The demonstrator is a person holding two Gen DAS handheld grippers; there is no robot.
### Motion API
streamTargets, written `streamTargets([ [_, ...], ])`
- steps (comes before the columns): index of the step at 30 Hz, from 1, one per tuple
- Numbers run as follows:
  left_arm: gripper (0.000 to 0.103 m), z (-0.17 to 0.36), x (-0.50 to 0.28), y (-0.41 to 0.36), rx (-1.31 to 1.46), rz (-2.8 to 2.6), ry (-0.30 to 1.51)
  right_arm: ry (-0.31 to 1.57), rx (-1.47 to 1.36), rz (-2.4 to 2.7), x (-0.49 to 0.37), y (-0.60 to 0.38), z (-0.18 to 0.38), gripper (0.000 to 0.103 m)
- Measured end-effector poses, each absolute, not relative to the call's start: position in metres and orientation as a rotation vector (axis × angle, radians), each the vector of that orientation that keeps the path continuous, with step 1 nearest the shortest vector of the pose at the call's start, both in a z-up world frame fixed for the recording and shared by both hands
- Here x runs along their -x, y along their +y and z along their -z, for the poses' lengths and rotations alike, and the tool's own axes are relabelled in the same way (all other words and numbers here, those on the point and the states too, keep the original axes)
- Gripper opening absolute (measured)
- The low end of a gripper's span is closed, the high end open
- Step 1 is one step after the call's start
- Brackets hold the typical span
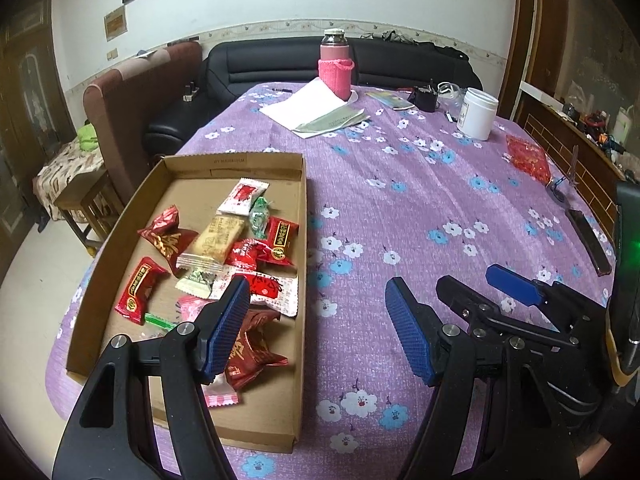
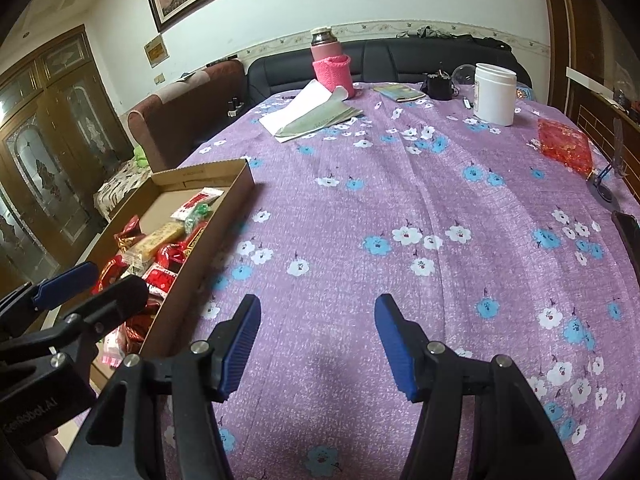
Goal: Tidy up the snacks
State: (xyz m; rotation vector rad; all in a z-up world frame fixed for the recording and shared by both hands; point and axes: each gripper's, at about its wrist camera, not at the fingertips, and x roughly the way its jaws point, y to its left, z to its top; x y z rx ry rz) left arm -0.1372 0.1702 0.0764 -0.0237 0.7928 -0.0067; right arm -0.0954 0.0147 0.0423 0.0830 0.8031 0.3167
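Left wrist view: the left gripper (image 1: 316,332) hangs with fingers apart and empty, straddling the right wall of the box (image 1: 302,280), which lies by the table's (image 1: 400,200) left edge. Its left finger (image 1: 224,328) covers part of the snacks (image 1: 216,240) inside; the wrapper print is too small to read. The right gripper (image 1: 500,284) is cut off at the right border.

Right wrist view: the right gripper (image 2: 316,348) is spread and empty over bare cloth. The box wall hides most snacks.
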Motion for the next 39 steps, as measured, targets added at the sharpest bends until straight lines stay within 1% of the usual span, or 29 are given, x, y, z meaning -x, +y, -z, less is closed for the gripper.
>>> streamTargets([
  [12, 0.071, -0.069, 0.135, 0.183, 0.060, 0.017, 0.814, 0.832, -0.047, -0.312, 0.097, 0.029, -0.035, 0.064],
  [17, 0.071, -0.067, 0.136, 0.188, 0.074, 0.017, 0.818, 0.835, -0.031, -0.315, 0.099, 0.036, -0.033, 0.068],
  [31, 0.071, -0.070, 0.144, 0.199, 0.107, 0.009, 0.799, 0.831, -0.002, -0.308, 0.107, 0.043, -0.036, 0.068],
  [35, 0.071, -0.074, 0.149, 0.202, 0.117, 0.004, 0.779, 0.824, 0.003, -0.308, 0.112, 0.045, -0.038, 0.068],
  [39, 0.071, -0.089, 0.167, 0.206, 0.105, -0.046, 0.683, 0.812, 0.011, -0.308, 0.119, 0.047, -0.042, 0.069],
])
